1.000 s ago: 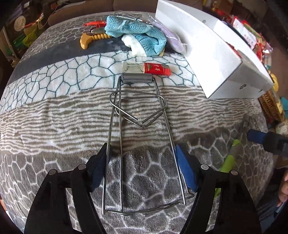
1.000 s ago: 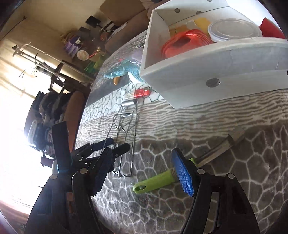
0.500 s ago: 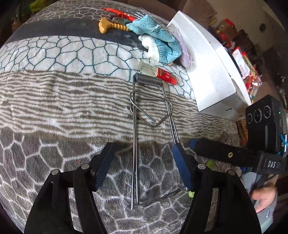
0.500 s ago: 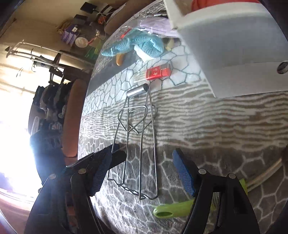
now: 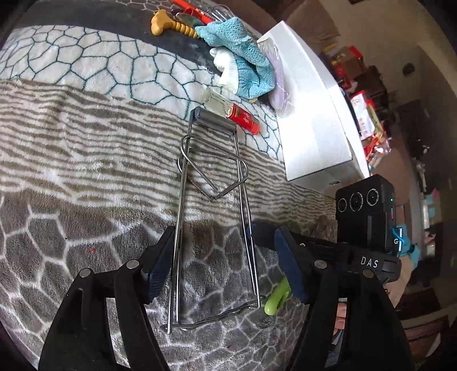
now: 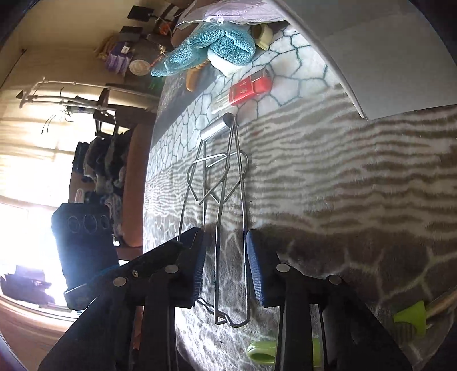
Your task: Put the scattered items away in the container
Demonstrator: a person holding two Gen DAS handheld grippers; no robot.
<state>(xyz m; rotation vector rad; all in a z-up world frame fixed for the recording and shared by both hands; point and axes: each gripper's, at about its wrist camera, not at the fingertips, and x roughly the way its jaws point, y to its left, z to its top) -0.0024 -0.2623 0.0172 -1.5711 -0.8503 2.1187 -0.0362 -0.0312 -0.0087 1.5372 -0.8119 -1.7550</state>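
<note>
A steel wire clip tool (image 5: 211,182) lies flat on the patterned blanket, its rolled metal end toward a red-capped bottle (image 5: 242,118). My left gripper (image 5: 224,265) stands open astride the tool's two long legs, and neither pad presses on them. From the right, my right gripper (image 6: 227,268) straddles the same wire tool (image 6: 228,228). Its jaws are closing with the wires between them. The right pad is near one wire; the left pad still shows a gap. The white box (image 5: 311,114) stands beyond, to the right.
A green-handled utensil (image 6: 411,316) lies low on the right. A teal cloth (image 5: 242,57), a yellow-handled tool (image 5: 165,24) and a purple bag (image 5: 278,85) lie beside the box (image 6: 385,57). The blanket drops away at the left, toward a sofa and clutter.
My right gripper has come down over the wire tool and its jaws have narrowed around the legs; the green handle has slid to its lower right. The left gripper has turned, still astride the tool.
</note>
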